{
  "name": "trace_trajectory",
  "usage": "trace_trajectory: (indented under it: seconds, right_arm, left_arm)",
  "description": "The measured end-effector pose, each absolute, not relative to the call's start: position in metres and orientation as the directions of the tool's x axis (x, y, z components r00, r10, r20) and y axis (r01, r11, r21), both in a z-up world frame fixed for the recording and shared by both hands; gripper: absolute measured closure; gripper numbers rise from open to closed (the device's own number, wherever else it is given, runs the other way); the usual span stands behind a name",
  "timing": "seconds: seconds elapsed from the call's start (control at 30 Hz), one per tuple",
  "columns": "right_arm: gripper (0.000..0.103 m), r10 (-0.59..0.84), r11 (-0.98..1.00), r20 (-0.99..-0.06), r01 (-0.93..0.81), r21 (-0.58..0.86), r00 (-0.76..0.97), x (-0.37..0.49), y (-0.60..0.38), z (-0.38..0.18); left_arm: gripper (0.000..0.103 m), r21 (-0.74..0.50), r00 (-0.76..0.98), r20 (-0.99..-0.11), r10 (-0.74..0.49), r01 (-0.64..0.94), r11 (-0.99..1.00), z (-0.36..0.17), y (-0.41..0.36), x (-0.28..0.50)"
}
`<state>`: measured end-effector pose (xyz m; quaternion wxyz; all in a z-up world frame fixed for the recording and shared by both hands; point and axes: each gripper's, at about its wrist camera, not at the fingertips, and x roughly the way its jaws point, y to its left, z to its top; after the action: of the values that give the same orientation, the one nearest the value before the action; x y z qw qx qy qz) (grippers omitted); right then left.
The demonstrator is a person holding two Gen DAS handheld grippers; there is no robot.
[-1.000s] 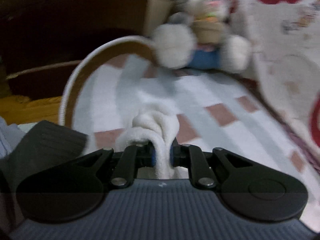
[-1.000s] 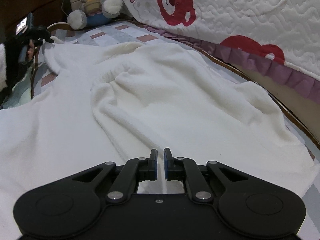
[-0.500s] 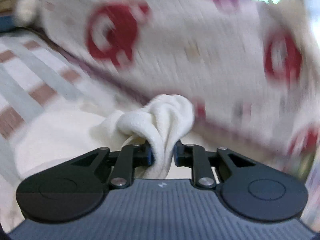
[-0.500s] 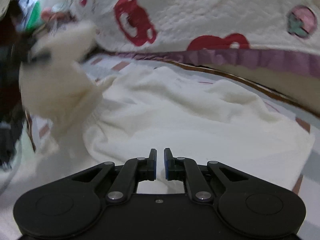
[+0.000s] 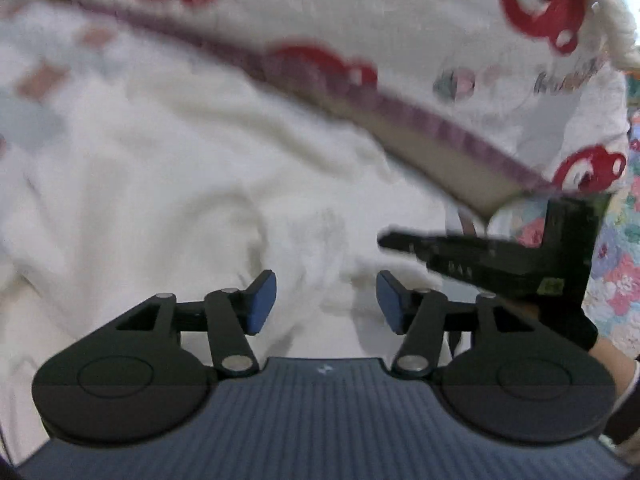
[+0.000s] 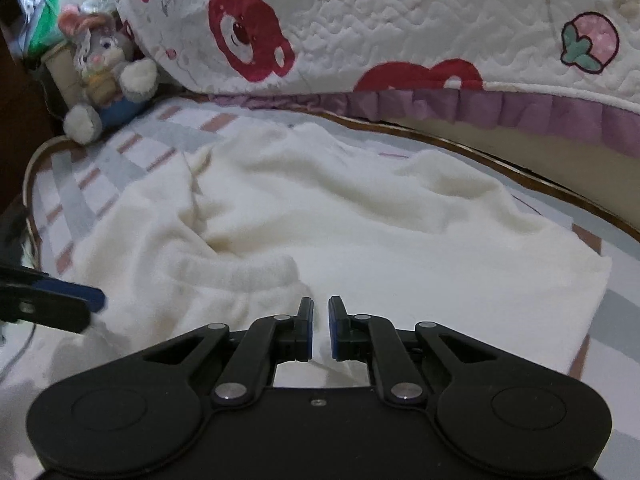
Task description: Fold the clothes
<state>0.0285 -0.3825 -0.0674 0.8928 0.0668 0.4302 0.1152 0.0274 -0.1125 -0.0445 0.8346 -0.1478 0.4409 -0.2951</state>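
The left gripper (image 5: 326, 300) has just let go, fingers wide apart and empty: the sleeve (cuff included) now lies folded across the white fleece top (image 6: 320, 216); the right gripper (image 6: 318, 328) hovers nearly closed, holding nothing.

the bed (image 6: 80, 184) carries everything here, its sheet checked in pale grey, white and dusty pink, a brown piped edge curving round the far side. spread right across it lies the cream fleece garment (image 6: 360, 216), rumpled in the middle, a ribbed cuff or hem bunched near the front. up at the far left corner sits a grey plush rabbit (image 6: 106, 76), propped on the sheet. along the back a white quilt (image 6: 400, 20) with red bears and a purple frill rests against the bed's edge. from the left wrist view the same cream fleece (image 5: 180, 168) fills the blurred bed.
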Motion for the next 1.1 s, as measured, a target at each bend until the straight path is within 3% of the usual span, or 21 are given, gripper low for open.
trace_trajectory:
  seconds: [0.1,0.17,0.23,0.43,0.67,0.7,0.73,0.77,0.8,0.83,1.0,1.1]
  right_arm:
    - [0.069,0.327,0.94,-0.745,-0.114,0.323,0.581,0.029,-0.375,-0.061]
    - [0.064,0.383,0.9,-0.738,-0.045,0.433,0.556,0.028,-0.372,-0.064]
    - [0.043,0.444,0.843,-0.726,0.029,0.537,0.526,0.026,-0.368,-0.069]
    - [0.035,0.485,0.811,-0.738,0.075,0.58,0.47,0.032,-0.329,-0.069]
    - [0.028,0.238,0.947,-0.869,0.095,0.307,0.434,0.067,-0.285,-0.096]
    - [0.028,0.217,0.953,-0.871,0.1,0.288,0.44,0.069,-0.285,-0.102]
    - [0.035,0.221,0.95,-0.86,0.098,0.296,0.46,0.069,-0.286,-0.1]
    - [0.048,0.224,0.948,-0.849,0.096,0.305,0.479,0.069,-0.288,-0.098]
    - [0.069,0.228,0.945,-0.837,0.093,0.313,0.498,0.069,-0.289,-0.096]
    - [0.083,0.234,0.942,-0.822,0.089,0.324,0.52,0.068,-0.291,-0.092]
    - [0.091,0.282,0.935,-0.565,-0.089,0.343,0.776,0.043,-0.31,0.001]
    - [0.091,0.211,0.954,-0.381,-0.104,0.283,0.9,0.014,-0.334,0.041]
  left_arm:
    - [0.048,-0.367,0.613,-0.63,-0.476,0.306,0.879,-0.044,-0.088,0.031]
    - [0.049,-0.289,0.64,-0.674,-0.369,0.231,0.929,-0.054,-0.071,0.045]
    - [0.049,-0.273,0.644,-0.701,-0.308,0.156,0.949,-0.063,-0.046,0.056]
    - [0.051,-0.299,0.628,-0.754,-0.193,-0.066,0.952,-0.085,0.025,0.077]
    - [0.051,-0.39,0.583,-0.769,-0.261,-0.105,0.915,-0.105,0.046,0.081]
    - [0.051,-0.388,0.584,-0.769,-0.261,-0.102,0.916,-0.106,0.047,0.082]
    - [0.051,-0.386,0.584,-0.769,-0.26,-0.1,0.917,-0.107,0.048,0.082]
    - [0.051,-0.385,0.583,-0.77,-0.26,-0.099,0.917,-0.108,0.048,0.081]
    - [0.051,-0.385,0.583,-0.77,-0.261,-0.098,0.918,-0.108,0.049,0.081]
    - [0.051,-0.387,0.582,-0.769,-0.265,-0.094,0.917,-0.107,0.049,0.081]
    - [0.051,-0.397,0.578,-0.766,-0.283,-0.078,0.915,-0.103,0.048,0.08]
    - [0.05,-0.402,0.575,-0.764,-0.293,-0.069,0.913,-0.101,0.047,0.08]
